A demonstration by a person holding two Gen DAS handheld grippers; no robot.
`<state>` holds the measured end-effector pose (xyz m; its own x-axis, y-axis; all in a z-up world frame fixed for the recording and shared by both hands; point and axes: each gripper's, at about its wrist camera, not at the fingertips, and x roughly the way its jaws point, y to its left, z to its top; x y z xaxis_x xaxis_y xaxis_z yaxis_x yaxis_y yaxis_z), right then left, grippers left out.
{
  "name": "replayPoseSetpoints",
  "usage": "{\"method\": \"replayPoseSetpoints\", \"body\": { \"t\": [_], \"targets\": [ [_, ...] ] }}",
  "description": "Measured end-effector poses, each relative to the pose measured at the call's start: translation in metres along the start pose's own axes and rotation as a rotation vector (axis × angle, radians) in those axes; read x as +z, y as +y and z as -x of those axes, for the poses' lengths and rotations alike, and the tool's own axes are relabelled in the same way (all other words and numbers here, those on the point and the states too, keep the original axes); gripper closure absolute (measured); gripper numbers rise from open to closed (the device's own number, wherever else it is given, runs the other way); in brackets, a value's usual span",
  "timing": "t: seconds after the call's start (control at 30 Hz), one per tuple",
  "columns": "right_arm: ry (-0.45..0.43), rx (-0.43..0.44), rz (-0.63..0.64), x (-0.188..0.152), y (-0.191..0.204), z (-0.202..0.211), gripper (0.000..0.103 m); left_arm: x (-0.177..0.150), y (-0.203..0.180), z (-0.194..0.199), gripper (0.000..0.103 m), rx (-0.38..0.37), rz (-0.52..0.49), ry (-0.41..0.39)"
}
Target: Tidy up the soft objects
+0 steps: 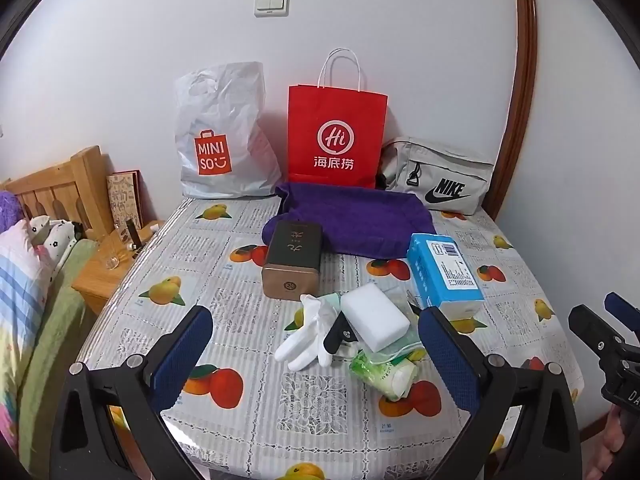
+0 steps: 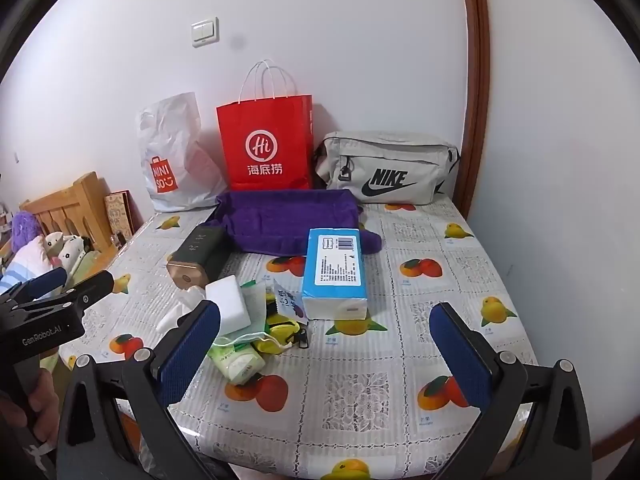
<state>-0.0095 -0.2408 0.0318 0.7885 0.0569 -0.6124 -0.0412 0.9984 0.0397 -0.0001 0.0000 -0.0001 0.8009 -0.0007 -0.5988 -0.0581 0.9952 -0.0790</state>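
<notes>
Seen first from the left wrist, the left tongs point(image 1: 316, 344) stood spread wide above the near edge of the counter point(image 1: 256, 408), pinching nothing. Between and beyond their blue pads lay a small heap: a white glove point(image 1: 310, 338), a white sponge block point(image 1: 376, 316) resting partly on it, and a green pack of wipes point(image 1: 384, 374) nearest the camera. A dark tin with a gold end point(image 1: 294, 258) lay just behind the heap, a blue tissue pack point(image 1: 444, 272) to its right, and a purple towel point(image 1: 356, 218) spread behind both. Against the wall stood a white plastic bag point(image 1: 224, 136), a red paper bag point(image 1: 338, 136) and a grey waist bag point(image 1: 440, 176). The right tongs point(image 1: 600, 320) showed at the right edge, also spread.

Then, from the right wrist, the right tongs point(image 2: 324, 344) stood wide apart and empty over the counter point(image 2: 420, 280). The sponge block point(image 2: 232, 300) and wipes point(image 2: 236, 362) lay just beside the left pad, the tissue pack point(image 2: 334, 272) ahead, touching the towel's point(image 2: 280, 220) front edge. The left tongs point(image 2: 52, 292) reached in from the left.
</notes>
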Motion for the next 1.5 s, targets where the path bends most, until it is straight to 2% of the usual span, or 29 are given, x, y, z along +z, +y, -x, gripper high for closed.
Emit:
{"method": "replayPoseSetpoints", "body": {
  "t": [0.27,0.5,1.5],
  "targets": [
    [0.003,0.01,0.004,-0.001,0.007,0.008,0.0,0.013,0.008,0.007,0.0,-0.009,0.0,0.007],
    [0.003,0.03,0.003,-0.002,0.004,0.011,0.0,0.008,-0.005,0.012,0.0,0.006,-0.028,-0.015],
    [-0.005,0.044,0.007,-0.005,0.011,0.011,0.0,0.009,-0.003,0.021,0.0,0.007,-0.031,-0.022]
  ]
}}
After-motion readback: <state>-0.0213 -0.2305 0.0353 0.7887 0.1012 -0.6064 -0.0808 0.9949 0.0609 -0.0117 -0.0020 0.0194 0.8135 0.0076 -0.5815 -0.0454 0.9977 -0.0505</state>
